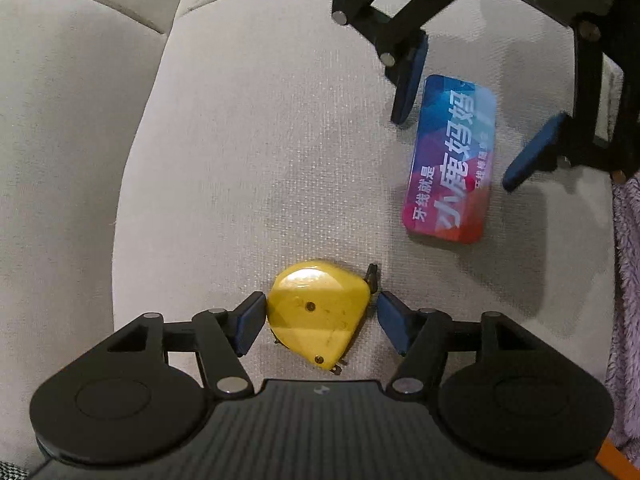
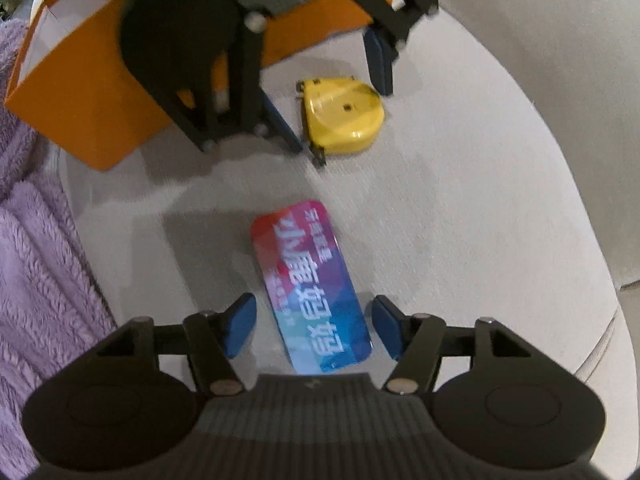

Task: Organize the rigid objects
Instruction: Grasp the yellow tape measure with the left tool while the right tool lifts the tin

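Observation:
A yellow tape measure (image 1: 318, 314) lies flat on the beige sofa cushion (image 1: 260, 140), between the blue pads of my open left gripper (image 1: 320, 322); the left pad touches it, the right pad stands just off it. It also shows in the right wrist view (image 2: 344, 116). A flat red-and-blue tin with white Chinese lettering (image 1: 450, 160) lies on the cushion further on. My right gripper (image 2: 312, 326) is open and straddles the near end of the tin (image 2: 316, 292), its pads apart from the sides. The right gripper (image 1: 456, 146) also shows in the left wrist view.
An orange box (image 2: 88, 92) with a white inside stands on the cushion behind the left gripper (image 2: 334, 100). A purple fluffy blanket (image 2: 36, 248) lies along the cushion's edge. The sofa back and arm (image 1: 60, 120) rise beside the seat.

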Demonstrator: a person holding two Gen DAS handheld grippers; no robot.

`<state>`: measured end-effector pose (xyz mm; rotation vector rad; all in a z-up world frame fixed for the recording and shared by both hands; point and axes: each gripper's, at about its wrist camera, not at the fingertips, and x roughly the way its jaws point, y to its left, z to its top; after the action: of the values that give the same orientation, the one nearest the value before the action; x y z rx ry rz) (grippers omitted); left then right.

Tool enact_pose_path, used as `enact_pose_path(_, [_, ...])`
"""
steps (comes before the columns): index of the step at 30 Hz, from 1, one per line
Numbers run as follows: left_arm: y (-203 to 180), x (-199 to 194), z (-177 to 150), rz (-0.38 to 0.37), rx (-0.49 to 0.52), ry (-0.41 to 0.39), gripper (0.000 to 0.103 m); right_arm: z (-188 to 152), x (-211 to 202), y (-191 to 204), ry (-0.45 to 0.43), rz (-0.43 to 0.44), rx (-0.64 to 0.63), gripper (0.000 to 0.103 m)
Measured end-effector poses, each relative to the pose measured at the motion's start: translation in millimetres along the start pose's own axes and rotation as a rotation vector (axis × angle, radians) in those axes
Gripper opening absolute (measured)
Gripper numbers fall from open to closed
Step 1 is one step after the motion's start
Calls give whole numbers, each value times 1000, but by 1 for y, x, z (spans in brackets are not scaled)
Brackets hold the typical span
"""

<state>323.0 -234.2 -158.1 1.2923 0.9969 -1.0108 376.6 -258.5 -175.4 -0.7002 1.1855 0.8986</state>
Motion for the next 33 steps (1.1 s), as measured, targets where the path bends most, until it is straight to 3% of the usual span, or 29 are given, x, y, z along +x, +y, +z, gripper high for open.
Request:
enact_pose_path(4, [3,2,0,-12,-42,3,74,4,2,11,-9,-17,-18,65])
enact_pose_path(7, [5,2,-2,-28,-114,18,64,4,3,21,0,-27,-13,66])
enact_pose_path(11, [0,1,0,13,-170,35,63,4,2,23,-7,-48,35,64])
enact_pose_path(15, [-3,-3,-3,44,-244,32,62,7,-1,42,-2,-68,28,52])
enact_pose_path(17, [-3,-6,-6,52,-295,23,62,9,-1,47,5,-82,26,51])
enact_pose_path(26, [-19,-42,-27,20,-392,-105,62,10,-15,56,13,-90,69,48])
enact_pose_path(33, [-26,-85,-49,17,-482,-211,62,9,-49,70,-11,-120,75,48])
